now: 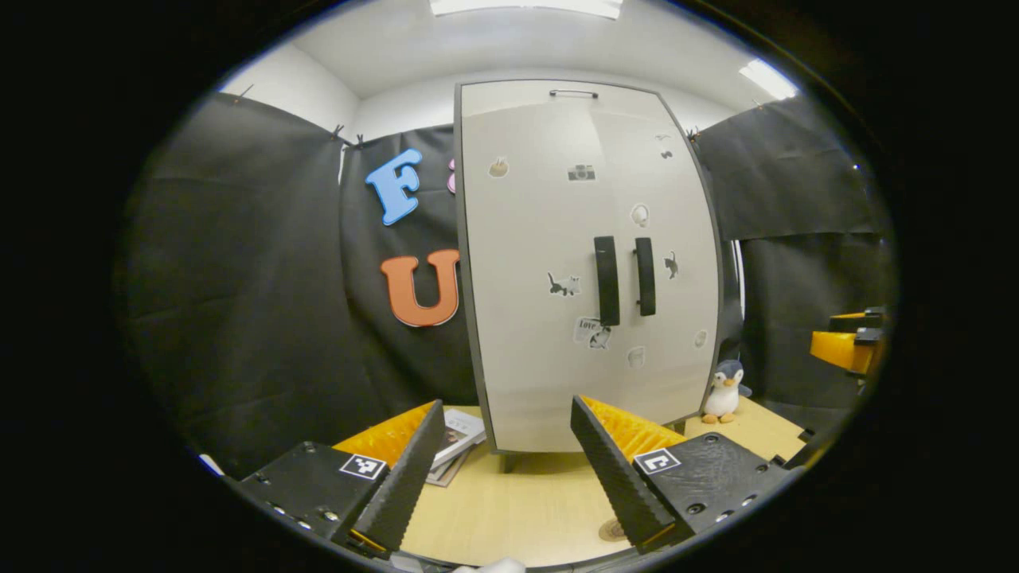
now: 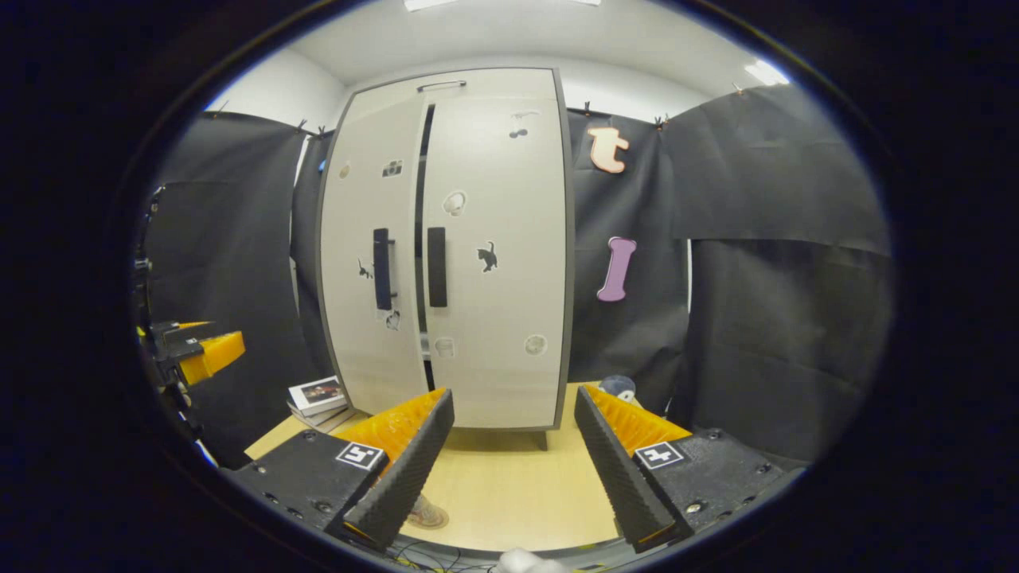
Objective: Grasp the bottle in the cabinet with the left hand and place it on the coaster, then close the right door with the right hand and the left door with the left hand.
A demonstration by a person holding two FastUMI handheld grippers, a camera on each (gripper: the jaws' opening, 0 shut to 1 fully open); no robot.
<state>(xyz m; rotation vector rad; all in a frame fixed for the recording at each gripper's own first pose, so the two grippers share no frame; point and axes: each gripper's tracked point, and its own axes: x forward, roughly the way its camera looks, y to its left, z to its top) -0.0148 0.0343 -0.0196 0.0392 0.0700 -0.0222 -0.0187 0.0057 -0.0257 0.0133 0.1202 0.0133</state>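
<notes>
Pale grey, with 2 tall doors dotted with small stickers, the cabinet (image 1: 589, 263) stands on the light wooden table (image 1: 517, 509). In the left gripper view it rises at 12 o'clock beyond the left gripper (image 1: 509, 469), whose fingers are spread apart with nothing between them. Both black vertical handles (image 1: 625, 278) sit side by side near the middle. The bottle cannot be seen; the doors hide the inside. A small round woven coaster (image 1: 611, 528) lies on the table at 5 o'clock, just beside the right-hand finger. A stack of books (image 1: 458, 442) lies at 10 o'clock, a penguin plush toy (image 1: 723, 391) at 2 o'clock.

In the right gripper view the right gripper (image 2: 513, 465) is also spread wide and empty, the cabinet at 12 o'clock, with a dark slit between its doors.
</notes>
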